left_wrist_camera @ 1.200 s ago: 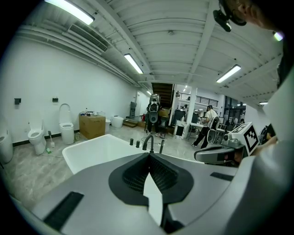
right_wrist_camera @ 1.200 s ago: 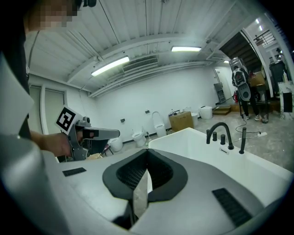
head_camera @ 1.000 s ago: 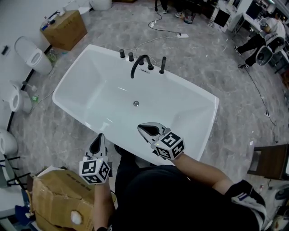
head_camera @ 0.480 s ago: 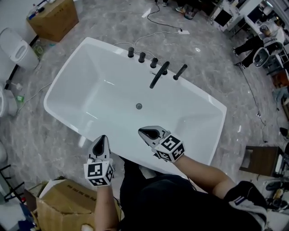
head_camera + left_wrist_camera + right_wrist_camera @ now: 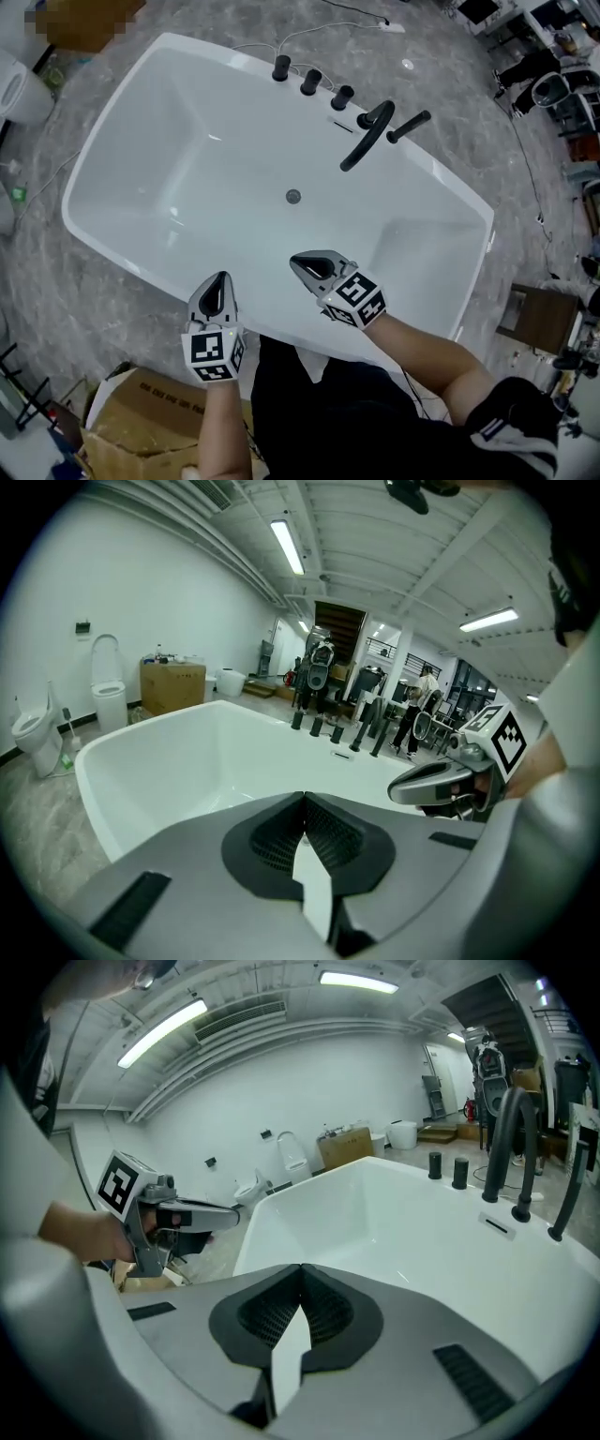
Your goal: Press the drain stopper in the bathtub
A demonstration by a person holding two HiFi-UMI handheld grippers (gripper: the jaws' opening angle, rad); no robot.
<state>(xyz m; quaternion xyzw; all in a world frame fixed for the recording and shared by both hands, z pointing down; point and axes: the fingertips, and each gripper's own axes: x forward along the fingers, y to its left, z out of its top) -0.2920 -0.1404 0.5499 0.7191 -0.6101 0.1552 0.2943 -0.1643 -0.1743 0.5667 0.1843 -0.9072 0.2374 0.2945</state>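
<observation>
Head view: a white bathtub (image 5: 141,178) is seen from above, set slantwise across the upper and middle parts of the frame on a grey marbled floor (image 5: 525,169). The drain stopper (image 5: 293,196), a small round grey disc, is seen on the tub's bottom near the middle of the frame. A black faucet spout (image 5: 366,136) and a row of black knobs (image 5: 310,82) are mounted on the far rim, above and to the right of the stopper.

Both grippers are held at the near rim, in the lower middle of the frame, well apart from the stopper. The left gripper (image 5: 221,278) is placed over the rim's edge. The right gripper (image 5: 298,263) is placed just inside the tub, to the right of the left one, and is pointed toward the upper left.

In the left gripper view the jaws are seen closed tip to tip, with nothing between them. The same is shown for the right jaws in the right gripper view.

A cardboard box (image 5: 131,422) is seen on the floor at the lower left of the frame, and a toilet (image 5: 19,84) at the upper left.
</observation>
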